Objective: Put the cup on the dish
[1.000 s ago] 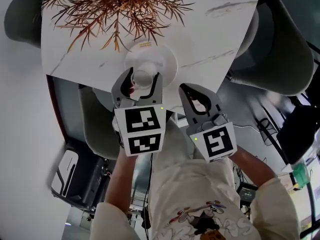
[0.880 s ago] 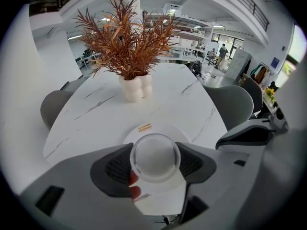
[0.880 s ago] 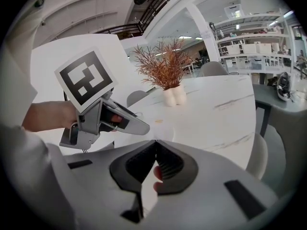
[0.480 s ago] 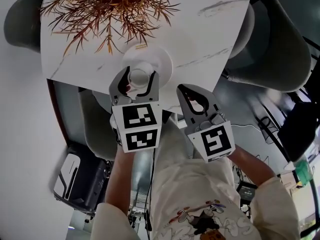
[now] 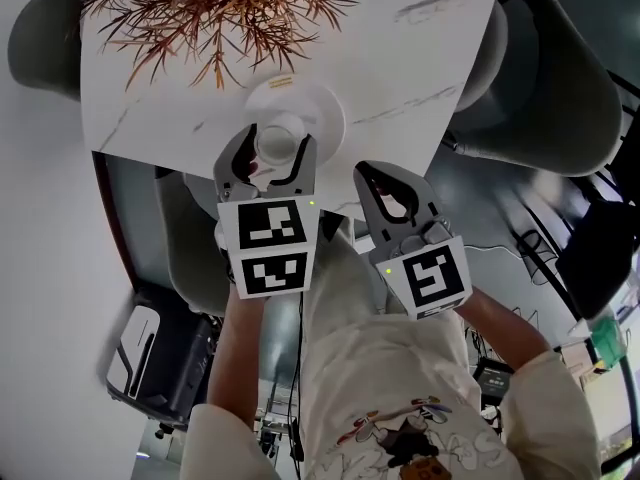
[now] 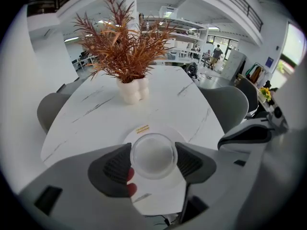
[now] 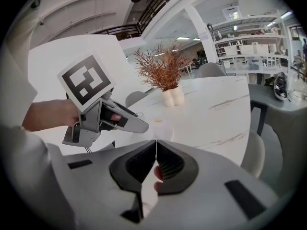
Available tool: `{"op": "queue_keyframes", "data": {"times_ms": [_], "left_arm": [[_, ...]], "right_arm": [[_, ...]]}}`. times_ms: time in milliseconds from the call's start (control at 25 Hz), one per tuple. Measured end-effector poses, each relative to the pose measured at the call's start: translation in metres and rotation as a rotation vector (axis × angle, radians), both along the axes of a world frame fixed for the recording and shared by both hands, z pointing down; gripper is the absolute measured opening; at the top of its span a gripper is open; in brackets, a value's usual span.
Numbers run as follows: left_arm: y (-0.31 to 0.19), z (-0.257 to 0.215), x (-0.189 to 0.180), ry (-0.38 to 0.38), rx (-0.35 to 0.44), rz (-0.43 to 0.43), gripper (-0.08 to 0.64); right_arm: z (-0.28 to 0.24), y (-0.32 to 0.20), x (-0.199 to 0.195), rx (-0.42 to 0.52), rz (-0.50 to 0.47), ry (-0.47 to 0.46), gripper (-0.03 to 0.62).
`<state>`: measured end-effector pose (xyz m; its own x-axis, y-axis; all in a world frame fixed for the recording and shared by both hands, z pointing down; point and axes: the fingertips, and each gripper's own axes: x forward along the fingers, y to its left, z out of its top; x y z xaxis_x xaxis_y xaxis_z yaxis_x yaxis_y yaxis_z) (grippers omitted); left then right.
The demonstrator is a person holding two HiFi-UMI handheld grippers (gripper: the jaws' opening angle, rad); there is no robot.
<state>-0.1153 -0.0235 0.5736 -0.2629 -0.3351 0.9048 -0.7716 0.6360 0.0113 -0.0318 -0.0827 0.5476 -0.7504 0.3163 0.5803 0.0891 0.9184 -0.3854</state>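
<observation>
A small white cup (image 5: 277, 142) (image 6: 153, 155) sits between the jaws of my left gripper (image 5: 277, 150) (image 6: 153, 161), which is shut on it. The cup is over the near part of a white dish (image 5: 318, 103) (image 6: 168, 131) that lies on the marble table (image 5: 420, 58) close to its front edge. I cannot tell whether the cup touches the dish. My right gripper (image 5: 370, 175) (image 7: 155, 143) is shut with nothing in it and hangs off the table's front edge, right of the left gripper (image 7: 103, 114).
A dry reddish plant (image 5: 220, 3) (image 6: 125, 47) in a white vase (image 6: 132, 91) stands behind the dish. Grey chairs (image 5: 560, 98) (image 5: 40, 18) flank the table, and another (image 5: 190, 258) is tucked under its front edge.
The left gripper keeps its hold on the cup at the dish's near side. The view has slid a little; both grippers have barely moved.
</observation>
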Motion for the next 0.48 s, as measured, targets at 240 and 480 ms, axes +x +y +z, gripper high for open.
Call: {"op": "queue_keyframes", "data": {"times_ms": [240, 480], "left_arm": [[0.004, -0.010, 0.003, -0.012, 0.020, -0.024, 0.270], [0.010, -0.021, 0.007, -0.031, 0.039, -0.026, 0.270]], "right_arm": [[0.000, 0.002, 0.006, 0.003, 0.021, 0.000, 0.005], [-0.006, 0.001, 0.007, 0.020, 0.031, -0.019, 0.005]]}}
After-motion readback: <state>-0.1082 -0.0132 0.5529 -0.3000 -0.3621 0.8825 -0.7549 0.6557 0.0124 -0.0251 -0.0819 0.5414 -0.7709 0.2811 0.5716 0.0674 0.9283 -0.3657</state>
